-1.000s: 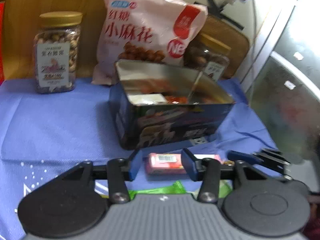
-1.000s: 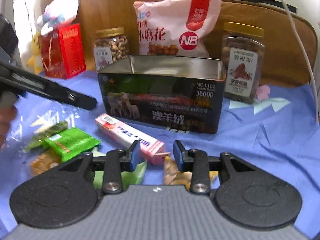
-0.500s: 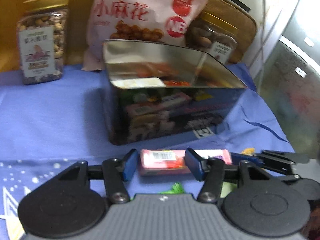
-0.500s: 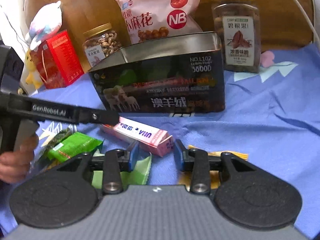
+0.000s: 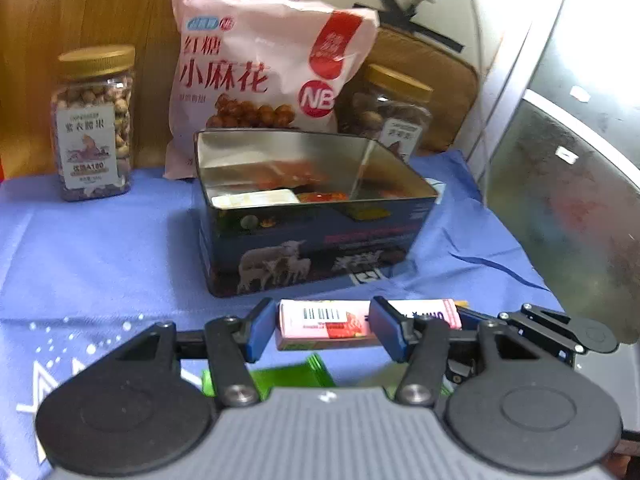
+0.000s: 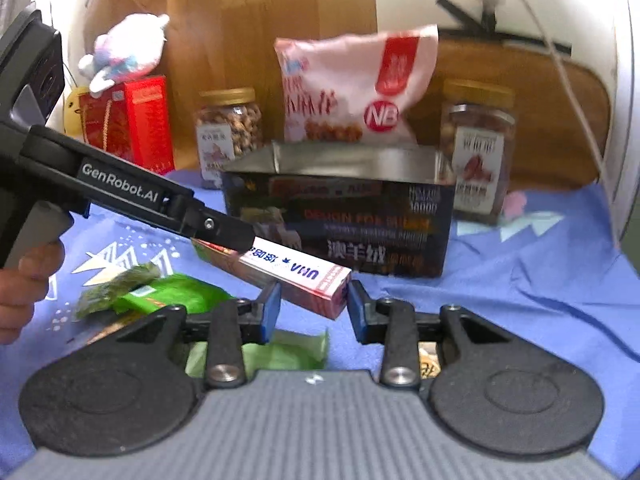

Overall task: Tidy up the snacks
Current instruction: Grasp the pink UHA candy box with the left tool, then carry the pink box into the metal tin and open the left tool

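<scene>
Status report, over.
Right hand-held gripper clamps pink box end. Left hand-held gripper at other end, grip unclear. Tin open behind, path clear.

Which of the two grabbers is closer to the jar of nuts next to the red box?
Left. The left gripper sits toward the jar's side of the tin; the right gripper is at the pink box's farther end.

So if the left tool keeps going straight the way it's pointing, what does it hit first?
The pink box, lying crosswise between the left tool's fingers already. Beyond it, probably the front wall of the open tin, though depth is hard to judge.
</scene>
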{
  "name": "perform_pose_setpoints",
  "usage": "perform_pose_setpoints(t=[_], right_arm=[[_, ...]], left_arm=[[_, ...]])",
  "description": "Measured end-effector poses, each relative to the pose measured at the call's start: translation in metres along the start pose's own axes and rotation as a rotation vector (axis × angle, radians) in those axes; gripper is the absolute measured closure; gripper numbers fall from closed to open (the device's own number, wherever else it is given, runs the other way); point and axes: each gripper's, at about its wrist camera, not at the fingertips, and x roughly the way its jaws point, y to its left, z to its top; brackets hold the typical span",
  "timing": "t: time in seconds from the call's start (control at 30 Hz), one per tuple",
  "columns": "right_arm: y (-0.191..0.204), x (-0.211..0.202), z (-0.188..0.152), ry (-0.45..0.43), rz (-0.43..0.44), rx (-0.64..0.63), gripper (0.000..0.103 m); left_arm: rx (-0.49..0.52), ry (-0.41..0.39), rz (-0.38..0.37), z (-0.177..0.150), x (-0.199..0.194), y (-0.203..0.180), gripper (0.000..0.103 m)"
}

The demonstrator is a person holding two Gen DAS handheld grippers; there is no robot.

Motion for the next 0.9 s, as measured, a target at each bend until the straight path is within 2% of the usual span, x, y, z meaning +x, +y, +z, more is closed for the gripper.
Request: perform_pose_setpoints(t=[0.23,0.53,0.7,0.9], right_arm=[[0.016,-0.043,-0.028,0.014,-0.013,0.014,0.064],[0.013,-0.083,-0.072,0.131,-0.04,0.099,0.063],[0.014,-0.098,-0.087,0.125,-0.06,0.113,0.055],[0.013,-0.106,-0.094,0.102,-0.061,0.099,0.056]], left_arm=[[0.033,0.056,-0.056,-0.034,-0.021,-0.026,0.052],[0.127,0.159,-0.102,-0.09,-0.021,-0.063,0.052],[0.174,0.179,-0.124,-0.11,-0.022,-0.081,0.049],[0.141,0.202,-0.142,-0.113,-0.026,-0.076,0.045]])
